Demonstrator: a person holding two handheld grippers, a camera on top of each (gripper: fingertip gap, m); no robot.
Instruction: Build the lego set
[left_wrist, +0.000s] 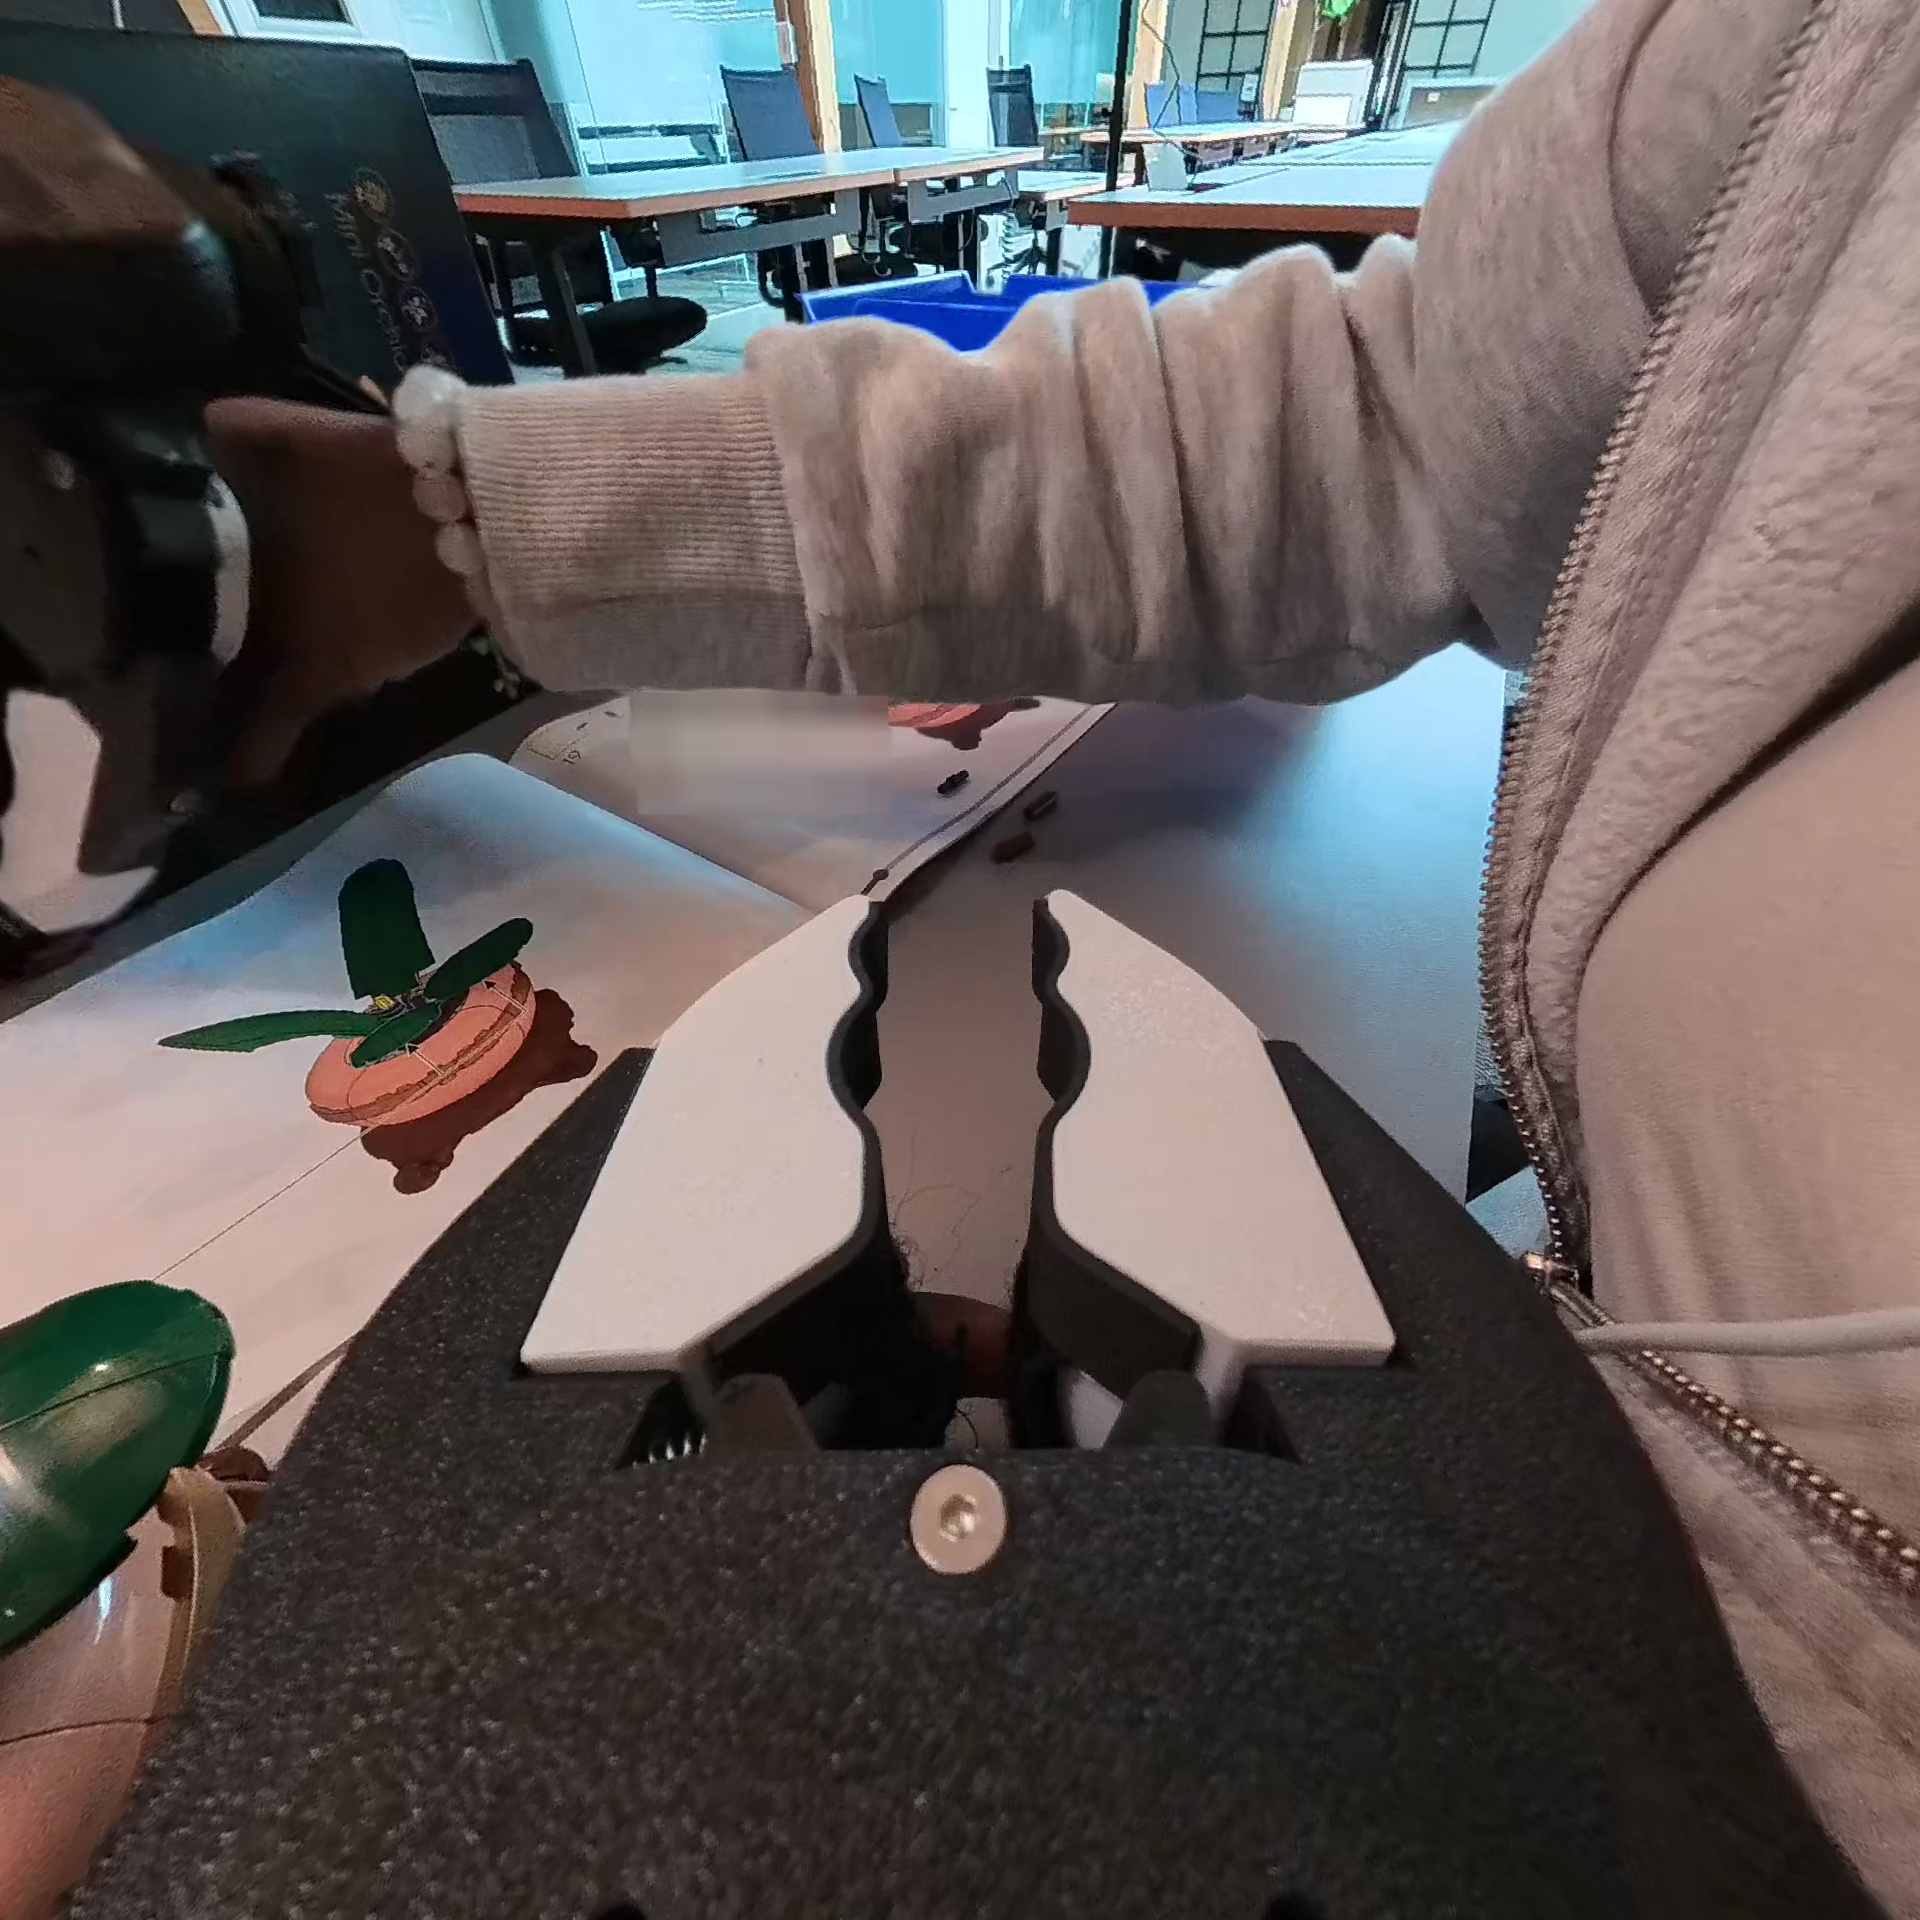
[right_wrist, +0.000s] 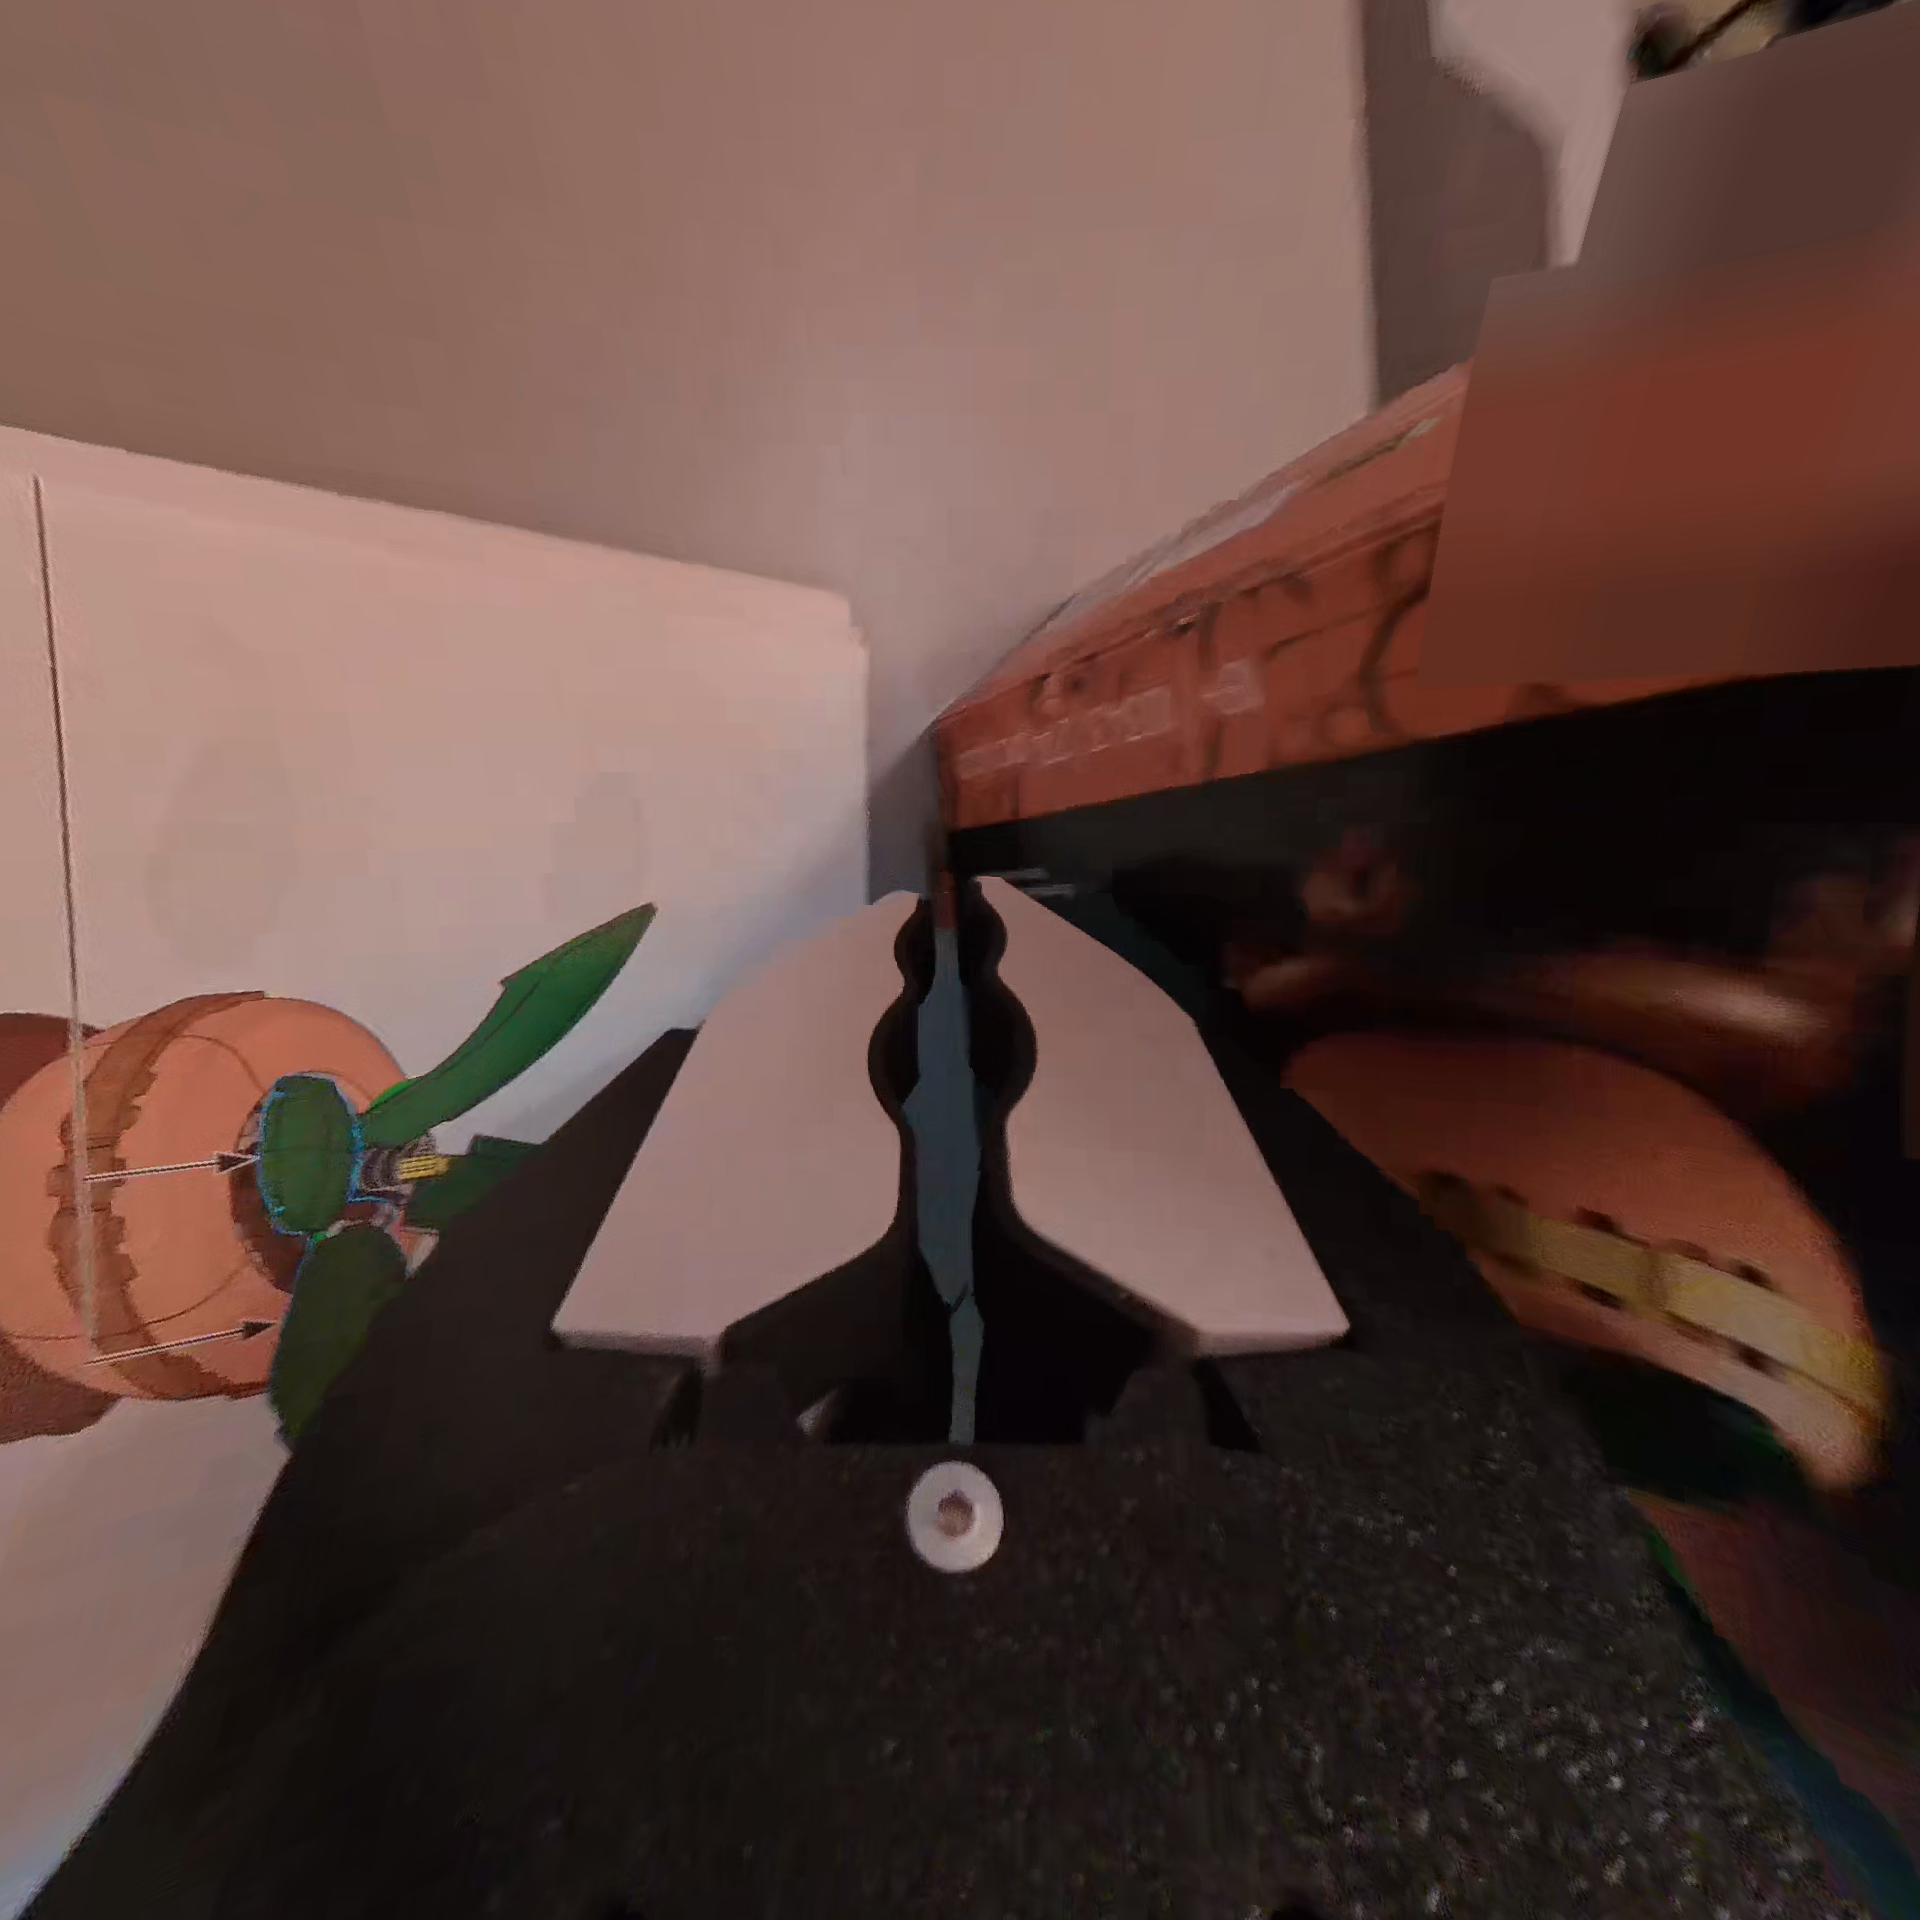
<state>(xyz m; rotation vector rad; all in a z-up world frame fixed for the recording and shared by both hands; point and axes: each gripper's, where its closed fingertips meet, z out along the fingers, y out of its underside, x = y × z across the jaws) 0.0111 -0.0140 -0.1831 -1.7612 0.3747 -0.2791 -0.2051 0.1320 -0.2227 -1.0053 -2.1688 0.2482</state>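
Behind my grey desk (left_wrist: 1299, 914) and open printed instruction booklet (left_wrist: 623, 904), with small dark lego pieces (left_wrist: 1023, 826) loose beside it, my released left gripper (left_wrist: 956, 914) hovers empty while my nearly clenched right gripper (right_wrist: 951, 899), reached across, grasps nothing against the orange-and-black cardboard set box (right_wrist: 1247, 686), which it could shove or topple.

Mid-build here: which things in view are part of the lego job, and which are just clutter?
Job: instruction booklet, green leaf piece, small dark loose pieces, set box.
Lying about: blue bins, desks, office chairs.
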